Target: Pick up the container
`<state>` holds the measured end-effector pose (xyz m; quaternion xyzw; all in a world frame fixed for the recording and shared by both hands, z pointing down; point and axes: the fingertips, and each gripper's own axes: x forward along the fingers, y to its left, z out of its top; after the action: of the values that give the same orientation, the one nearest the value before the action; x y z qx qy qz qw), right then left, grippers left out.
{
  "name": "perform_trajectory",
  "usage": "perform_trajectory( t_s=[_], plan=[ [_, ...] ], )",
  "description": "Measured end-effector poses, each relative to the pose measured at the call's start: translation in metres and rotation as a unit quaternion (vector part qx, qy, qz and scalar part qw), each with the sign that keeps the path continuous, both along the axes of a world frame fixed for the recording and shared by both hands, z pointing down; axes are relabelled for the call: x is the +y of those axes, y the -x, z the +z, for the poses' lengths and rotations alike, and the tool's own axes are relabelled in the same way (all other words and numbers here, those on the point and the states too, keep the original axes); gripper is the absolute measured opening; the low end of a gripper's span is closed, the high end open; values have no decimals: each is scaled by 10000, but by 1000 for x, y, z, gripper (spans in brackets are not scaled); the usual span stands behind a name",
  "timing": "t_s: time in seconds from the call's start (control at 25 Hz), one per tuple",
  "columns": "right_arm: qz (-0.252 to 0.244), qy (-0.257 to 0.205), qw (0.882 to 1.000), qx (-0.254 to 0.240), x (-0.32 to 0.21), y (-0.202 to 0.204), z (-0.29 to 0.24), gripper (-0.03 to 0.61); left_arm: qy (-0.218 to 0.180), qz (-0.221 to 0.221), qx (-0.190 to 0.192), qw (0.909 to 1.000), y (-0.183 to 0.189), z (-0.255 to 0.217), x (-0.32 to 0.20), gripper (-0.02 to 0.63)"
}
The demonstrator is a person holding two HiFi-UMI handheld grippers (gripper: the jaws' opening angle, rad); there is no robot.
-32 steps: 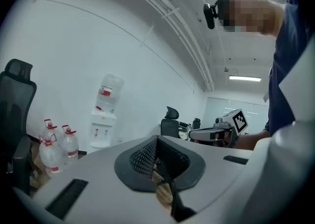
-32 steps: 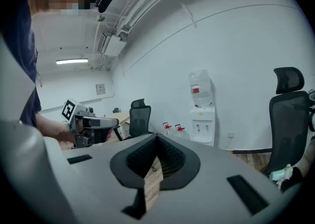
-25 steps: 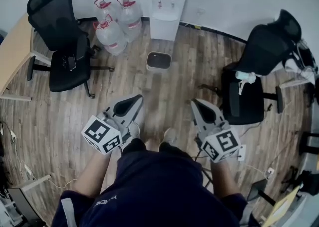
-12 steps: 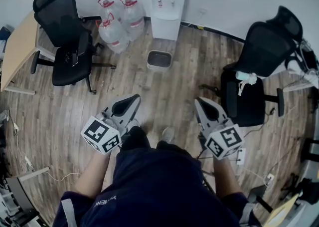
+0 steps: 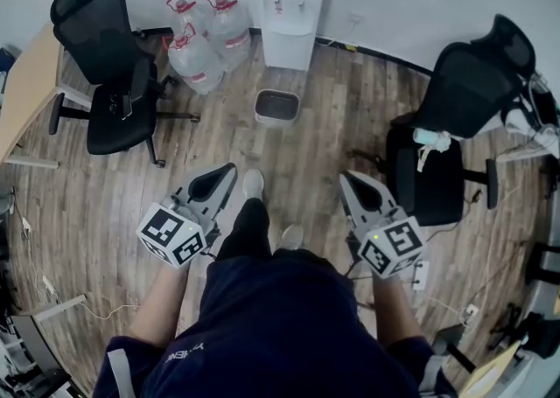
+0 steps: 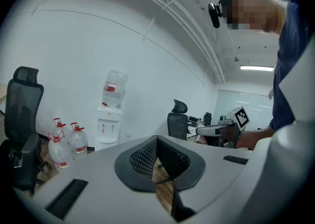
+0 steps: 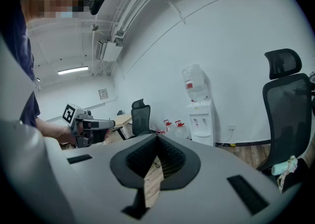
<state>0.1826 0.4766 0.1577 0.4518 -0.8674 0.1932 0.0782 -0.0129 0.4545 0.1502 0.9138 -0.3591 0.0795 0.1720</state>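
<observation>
The container (image 5: 277,107) is a small grey open bin that stands on the wood floor in front of a white water dispenser (image 5: 291,3), in the head view. It does not show in either gripper view. My left gripper (image 5: 229,169) is held at waist height, well short of the bin and to its left, jaws shut with nothing between them. My right gripper (image 5: 345,178) hangs level with it on the right, also shut and empty. Each gripper view shows its own closed jaws, the left gripper (image 6: 157,139) and the right gripper (image 7: 157,137), pointing across the room.
Three water jugs (image 5: 206,33) stand left of the dispenser. A black office chair (image 5: 105,64) is at the left beside a wooden desk (image 5: 22,94), and another black chair (image 5: 455,116) is at the right. Cables and a power strip (image 5: 420,274) lie at the lower right.
The person has stepped forward: one shoe has swung ahead between the grippers toward the bin. Both grippers stay shut and keep their spacing.
</observation>
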Motion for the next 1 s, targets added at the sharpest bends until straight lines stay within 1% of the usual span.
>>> perform_trajectory(
  t_s=[0.2, 0.32, 0.4, 0.52, 0.68, 0.84, 1.0],
  plan=[
    [114, 113, 9998, 111, -38, 0, 12, 8, 81, 94, 143, 9998, 2, 19, -48, 21],
    [269, 280, 9991, 157, -74, 4, 27, 8, 114, 233, 191, 9995, 7, 31, -94, 21],
    [351, 383, 9985, 194, -107, 11, 36, 8, 188, 302, 225, 9991, 15, 40, -132, 21],
    [421, 508, 9975, 246, -164, 27, 43, 8, 316, 424, 203, 9984, 30, 53, -193, 21],
    [458, 605, 9962, 417, -239, 51, 47, 8, 354, 454, 164, 9982, 60, 63, -271, 21],
    [556, 694, 9946, 536, -295, 74, 46, 8, 412, 544, 36, 9977, 90, 73, -324, 21],
    [584, 845, 9926, 648, -338, 91, 56, 8, 545, 594, -1, 9967, 109, 90, -367, 21]
  ],
)
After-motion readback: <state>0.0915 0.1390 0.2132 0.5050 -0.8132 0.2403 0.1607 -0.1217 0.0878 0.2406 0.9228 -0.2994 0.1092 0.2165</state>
